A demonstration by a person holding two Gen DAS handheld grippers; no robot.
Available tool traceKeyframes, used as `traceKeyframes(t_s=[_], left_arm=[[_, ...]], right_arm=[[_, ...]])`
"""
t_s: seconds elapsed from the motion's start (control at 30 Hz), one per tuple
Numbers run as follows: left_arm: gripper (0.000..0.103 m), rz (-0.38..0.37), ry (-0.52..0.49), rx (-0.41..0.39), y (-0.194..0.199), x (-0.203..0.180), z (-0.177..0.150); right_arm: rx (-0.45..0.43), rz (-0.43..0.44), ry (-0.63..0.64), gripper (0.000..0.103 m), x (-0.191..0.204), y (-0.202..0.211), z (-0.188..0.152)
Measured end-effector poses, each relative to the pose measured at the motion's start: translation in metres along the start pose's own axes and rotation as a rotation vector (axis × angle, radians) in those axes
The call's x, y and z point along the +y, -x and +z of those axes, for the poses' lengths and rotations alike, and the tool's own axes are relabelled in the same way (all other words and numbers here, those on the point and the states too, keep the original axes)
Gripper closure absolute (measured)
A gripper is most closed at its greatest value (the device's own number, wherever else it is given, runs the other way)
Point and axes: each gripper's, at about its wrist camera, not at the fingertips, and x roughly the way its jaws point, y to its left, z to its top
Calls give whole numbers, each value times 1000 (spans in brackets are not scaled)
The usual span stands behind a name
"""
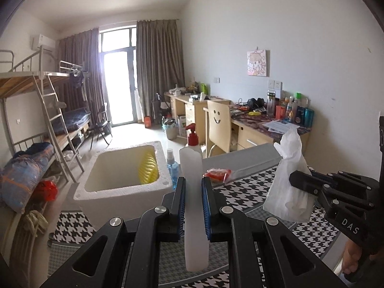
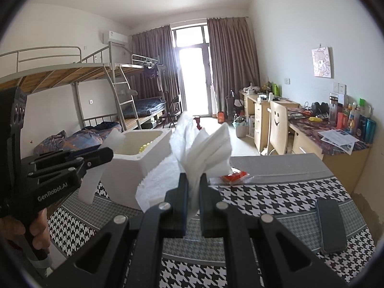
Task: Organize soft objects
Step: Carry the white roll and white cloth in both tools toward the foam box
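- Left wrist view: the left gripper (image 1: 193, 187) has its fingers (image 1: 180, 206) clamped on a white foam strip (image 1: 193, 192), which runs lengthwise between the blue pads and sticks out past the tips.
- Just beyond it a white foam box (image 1: 120, 187) stands on the counter (image 1: 252, 192), which wears a houndstooth cloth. A yellow ribbed thing (image 1: 148, 168) lies inside the box against its right wall.
- A blue spray bottle (image 1: 172, 165) stands just right of the box; a red packet (image 1: 217, 174) lies on the counter past the fingertips.
- At the right, the right gripper (image 1: 297, 180) holds a white tissue (image 1: 288, 180) above the cloth.
- Right wrist view: the right gripper (image 2: 194, 187) has its fingers (image 2: 182, 196) closed on the tissue (image 2: 199, 151), whose folds fan up above the tips.
- The box (image 2: 134, 165) sits left of centre, something yellow showing inside. The white sheet (image 2: 153, 180) against its near side is perhaps part of the tissue; the view does not settle it.
- The left gripper (image 2: 105, 154) enters from the left, the foam strip (image 2: 91, 187) hanging below it, a hand (image 2: 36, 230) on its handle.
- The packet (image 2: 235, 176) lies beyond the fingers; a dark phone (image 2: 330, 225) lies flat on the cloth at the right.
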Motion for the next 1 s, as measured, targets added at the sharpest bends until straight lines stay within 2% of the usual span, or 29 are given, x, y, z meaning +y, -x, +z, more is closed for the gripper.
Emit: traceKeyframes(t_s=[1.0], left_arm=[[89, 83, 28, -36, -15, 34, 27]], right_arm=[[-24, 23, 18, 92, 14, -29, 36]])
